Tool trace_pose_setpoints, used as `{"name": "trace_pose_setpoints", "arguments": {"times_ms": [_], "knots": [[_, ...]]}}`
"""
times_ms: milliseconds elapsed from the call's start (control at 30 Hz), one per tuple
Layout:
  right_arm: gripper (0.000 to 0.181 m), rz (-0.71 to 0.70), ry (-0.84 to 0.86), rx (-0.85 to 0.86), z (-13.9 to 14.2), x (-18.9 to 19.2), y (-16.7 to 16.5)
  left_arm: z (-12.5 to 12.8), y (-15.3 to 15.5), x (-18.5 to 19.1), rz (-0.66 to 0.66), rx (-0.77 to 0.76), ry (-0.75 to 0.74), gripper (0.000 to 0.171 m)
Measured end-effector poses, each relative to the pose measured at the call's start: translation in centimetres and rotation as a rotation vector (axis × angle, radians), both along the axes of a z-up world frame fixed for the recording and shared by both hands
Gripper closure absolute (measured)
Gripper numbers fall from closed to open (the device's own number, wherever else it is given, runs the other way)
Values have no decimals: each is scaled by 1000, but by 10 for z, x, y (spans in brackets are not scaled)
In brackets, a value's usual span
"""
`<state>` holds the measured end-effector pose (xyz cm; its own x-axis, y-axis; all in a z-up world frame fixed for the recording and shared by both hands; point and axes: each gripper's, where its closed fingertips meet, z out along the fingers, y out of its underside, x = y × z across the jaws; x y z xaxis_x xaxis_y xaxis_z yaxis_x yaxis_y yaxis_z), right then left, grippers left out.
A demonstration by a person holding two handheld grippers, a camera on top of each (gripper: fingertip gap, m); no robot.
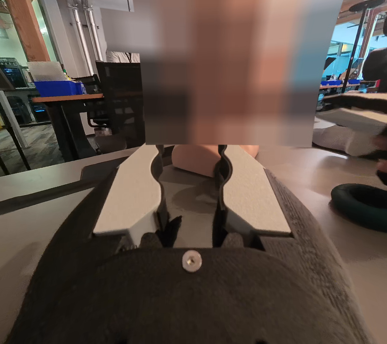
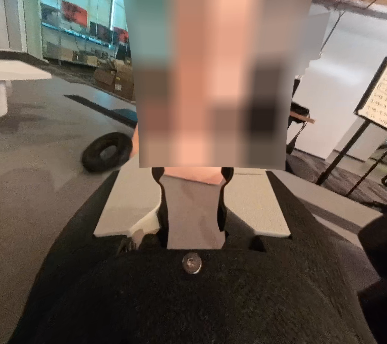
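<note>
My left gripper (image 1: 190, 152) is open, its white fingers (image 1: 129, 193) spread over the grey table (image 1: 41, 218). The base of a pale pink object (image 1: 192, 163) stands on the table at its fingertips; a blurred patch hides the rest. A black rubber ring (image 1: 360, 206) lies to the right, and the other gripper (image 1: 356, 118) shows beyond it. My right gripper (image 2: 192, 172) is open, with the same pink base (image 2: 192, 177) between its fingertips. I cannot tell whether either gripper touches it. The ring (image 2: 106, 151) lies to the left, and the other gripper (image 2: 21, 70) shows at the far left.
The table (image 2: 41, 145) ends just behind the pink object. Beyond it are a desk with a blue bin (image 1: 56, 87), a black chair (image 1: 119, 93), cardboard boxes (image 2: 113, 76) and a whiteboard on a stand (image 2: 374, 101).
</note>
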<state>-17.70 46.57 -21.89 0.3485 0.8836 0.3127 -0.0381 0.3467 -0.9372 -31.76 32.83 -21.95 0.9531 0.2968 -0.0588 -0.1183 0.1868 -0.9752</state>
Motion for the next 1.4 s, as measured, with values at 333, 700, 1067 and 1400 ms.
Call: {"name": "trace_pose_setpoints", "arguments": {"times_ms": [333, 700, 1067, 1400], "knots": [[131, 41, -323, 42, -42, 49, -44, 0, 17, 3, -111, 10, -7, 122], [79, 130, -712, -281, -110, 50, -65, 2, 22, 37, -401, 26, -40, 123], [93, 181, -787, -467, -125, 47, -60, 0, 21, 49, -432, 11, -4, 123], [101, 237, -774, -423, -120, 49, -59, 1, 19, 45, -426, 22, -31, 123]]}}
